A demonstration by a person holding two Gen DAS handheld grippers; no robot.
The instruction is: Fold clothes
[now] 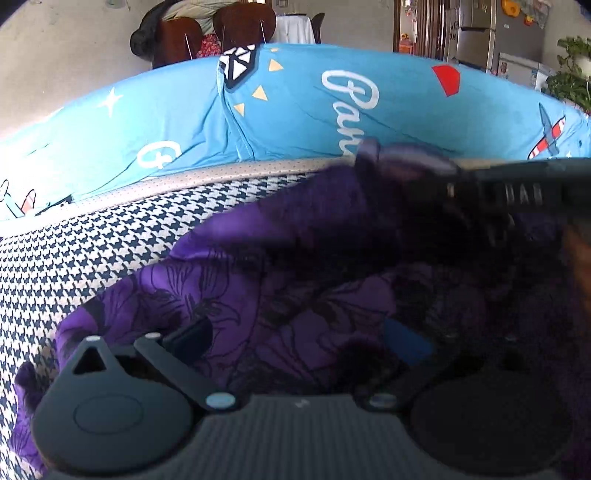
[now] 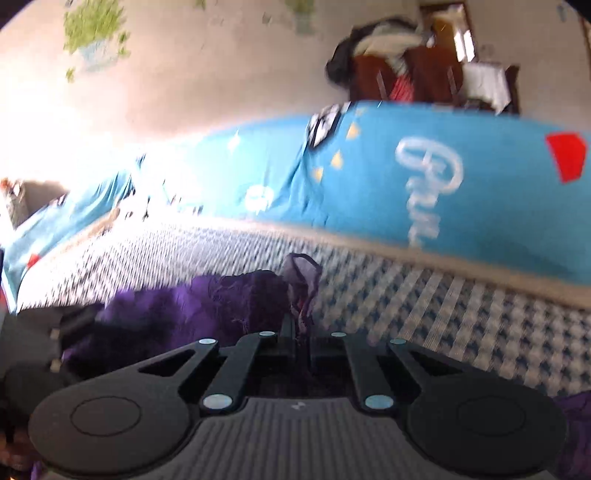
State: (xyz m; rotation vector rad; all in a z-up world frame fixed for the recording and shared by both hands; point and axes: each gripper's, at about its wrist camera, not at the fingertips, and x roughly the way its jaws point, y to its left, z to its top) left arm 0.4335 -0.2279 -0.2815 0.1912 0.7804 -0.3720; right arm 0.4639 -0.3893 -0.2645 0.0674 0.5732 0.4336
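A blue printed cover (image 1: 295,107) is draping the sofa back above the houndstooth seat (image 1: 92,251). Dark wooden chairs (image 1: 243,26) are standing behind against a pale wall (image 1: 66,48), a steel fridge (image 1: 495,33) gleaming by a leafy plant (image 1: 572,74), sunlight glaring in.

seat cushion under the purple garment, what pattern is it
Dark-and-white houndstooth on the cushion; sharpest in the left wrist view.

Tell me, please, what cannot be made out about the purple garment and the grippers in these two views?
- Left wrist view: the right gripper, blurred, covers part of the purple garment.
- Left wrist view: the left gripper, whether its pads press cloth.
- Right wrist view: motion blur; the garment's shape is unclear.
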